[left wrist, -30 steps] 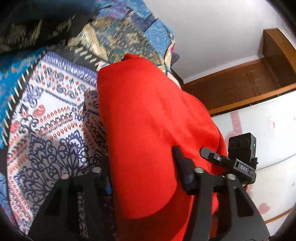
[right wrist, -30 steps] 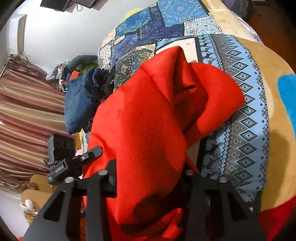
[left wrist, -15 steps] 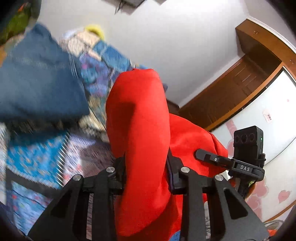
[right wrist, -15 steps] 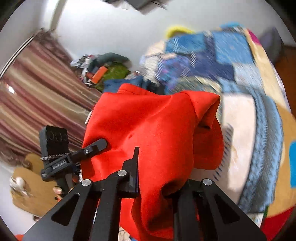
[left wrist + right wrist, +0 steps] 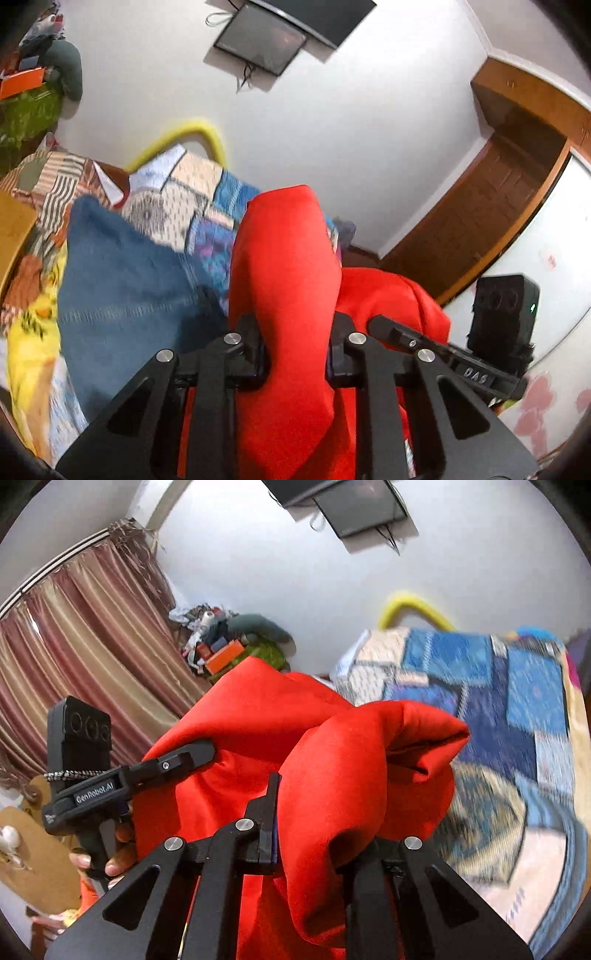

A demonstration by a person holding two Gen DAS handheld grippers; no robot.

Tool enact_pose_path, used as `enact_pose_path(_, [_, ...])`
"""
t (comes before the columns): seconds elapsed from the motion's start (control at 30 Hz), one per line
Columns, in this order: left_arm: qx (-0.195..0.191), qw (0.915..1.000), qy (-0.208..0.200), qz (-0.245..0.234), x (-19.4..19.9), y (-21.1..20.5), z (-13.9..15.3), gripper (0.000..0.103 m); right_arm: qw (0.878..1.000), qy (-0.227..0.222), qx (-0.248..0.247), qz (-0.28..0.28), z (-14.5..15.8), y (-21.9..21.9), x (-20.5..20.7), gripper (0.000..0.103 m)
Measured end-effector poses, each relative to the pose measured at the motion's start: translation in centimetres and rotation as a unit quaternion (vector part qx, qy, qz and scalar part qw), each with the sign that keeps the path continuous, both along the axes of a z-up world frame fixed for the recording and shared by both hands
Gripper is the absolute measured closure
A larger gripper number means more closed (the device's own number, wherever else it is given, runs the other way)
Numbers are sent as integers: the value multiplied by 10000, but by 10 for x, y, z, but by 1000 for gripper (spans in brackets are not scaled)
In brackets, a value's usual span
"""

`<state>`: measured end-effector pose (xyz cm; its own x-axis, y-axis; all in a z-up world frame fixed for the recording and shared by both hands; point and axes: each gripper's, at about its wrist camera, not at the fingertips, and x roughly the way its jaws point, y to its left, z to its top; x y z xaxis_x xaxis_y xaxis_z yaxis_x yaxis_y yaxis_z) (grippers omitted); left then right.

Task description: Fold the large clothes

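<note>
Both grippers now carry the red garment (image 5: 284, 266) clear of the patchwork bedspread (image 5: 517, 709); a second ago it lay draped on the bed between open jaws.

**Left gripper** (image 5: 297, 347): the jaws have just been closing. They stand narrow, pressed on a thick fold of red cloth that rises between them and hangs below. The camera view has swung from the bedspread up to the white wall (image 5: 351, 129) and the wall-mounted screen (image 5: 262, 40), consistent with a lift.

**Right gripper** (image 5: 314, 830): the jaws have closed to their near-minimum gap, clamped on a bunched edge of the same garment. The cloth bulges over the right-hand finger and hides it; the left-hand pad is visible against the fabric.

**Garment position:** suspended in the air in front of the person, spanning both grippers, above the near part of the bed. A folded blue denim item (image 5: 122, 295) lies on the bed beyond it.

**Task status, as judged:** the pick-up is complete; no fold has been made. The next step probably calls for spreading the grippers apart to shake the garment flat. The bunched right-hand grip may hold several layers, which could prevent the cloth from opening evenly.
</note>
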<state>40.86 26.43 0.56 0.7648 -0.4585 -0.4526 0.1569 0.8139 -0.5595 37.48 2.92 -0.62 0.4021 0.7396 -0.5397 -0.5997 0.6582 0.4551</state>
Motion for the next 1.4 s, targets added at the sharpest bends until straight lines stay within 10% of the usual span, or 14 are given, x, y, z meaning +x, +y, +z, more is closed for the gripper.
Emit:
enact_pose_path(0.27, [-53,9956,52,936,44,96,-23,81,9994,-140,323,-34,1,57,51,93])
enact_pose_path(0.5, [334,9859,925,1352,54,142,-123,75,9932,1118,-231,243,-107,111,89,93])
enact_pose_path(0.67, [922,9820,887,1393,48,139,-129,50,9903,1347,-159,296,-148,108,79,84])
enact_pose_path(0.77, [1162,9750,1065,1567,43,135,-126,32,9920,1223,-284,159,-139,96,73,71])
enact_pose_path(0.93, [1623,9670,1017,1680,17,123,-114,32,9914,877,-887,-387,-118,77,58,37])
enact_pose_path(1.4, [2340,9539,362,1843,-122,61,-41,32,9892,-515,-1221,-622,-30,28,-37,37])
